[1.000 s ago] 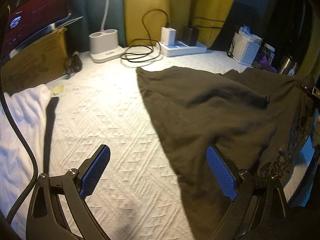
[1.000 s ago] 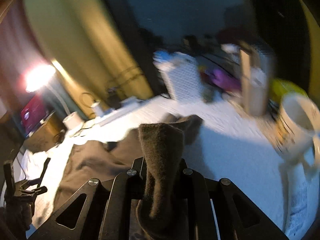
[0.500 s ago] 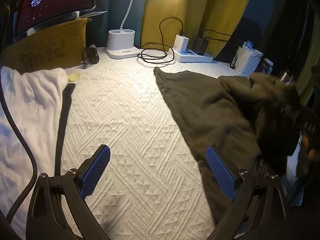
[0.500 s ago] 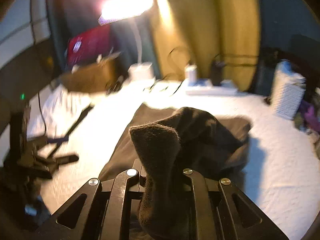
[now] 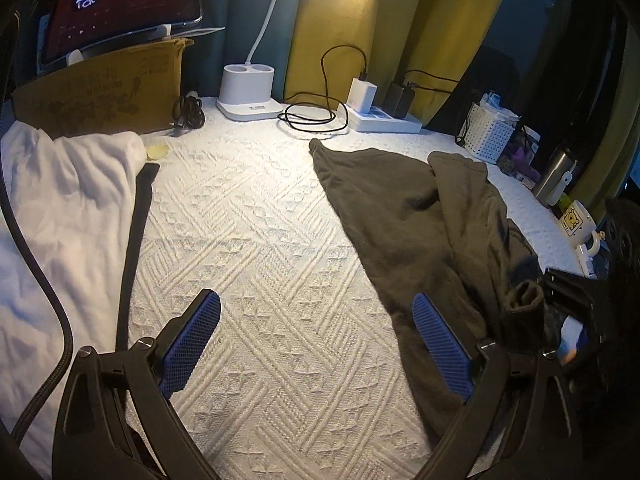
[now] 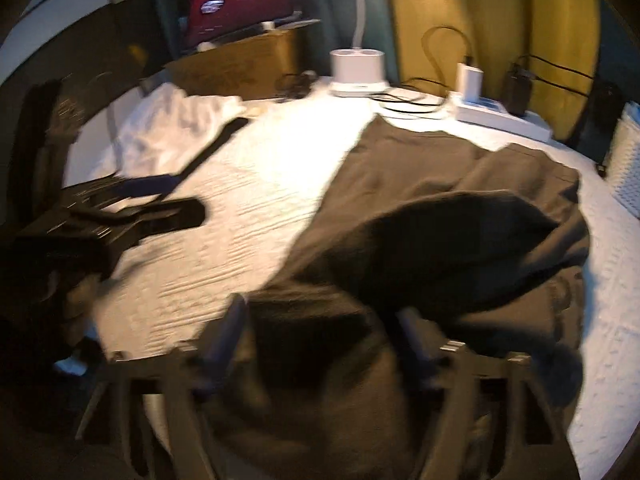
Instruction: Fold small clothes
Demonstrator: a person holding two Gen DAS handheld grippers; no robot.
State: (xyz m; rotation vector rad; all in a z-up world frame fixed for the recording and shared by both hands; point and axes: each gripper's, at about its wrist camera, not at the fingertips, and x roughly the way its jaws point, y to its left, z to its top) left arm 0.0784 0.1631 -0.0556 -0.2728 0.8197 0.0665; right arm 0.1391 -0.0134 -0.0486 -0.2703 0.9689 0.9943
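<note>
Left wrist view: the left gripper (image 5: 316, 344) hovers with jaws wide and empty over the white textured cloth-covered surface (image 5: 248, 240). The dark olive-brown soft garment (image 5: 408, 216) lies to its right, one side folded over itself.

Right wrist view, blurred: the right gripper (image 6: 324, 344) has jaws opening, garment cloth (image 6: 440, 240) loose between them. Best let the fold drop flat, then lift clear without dragging the edge.
</note>
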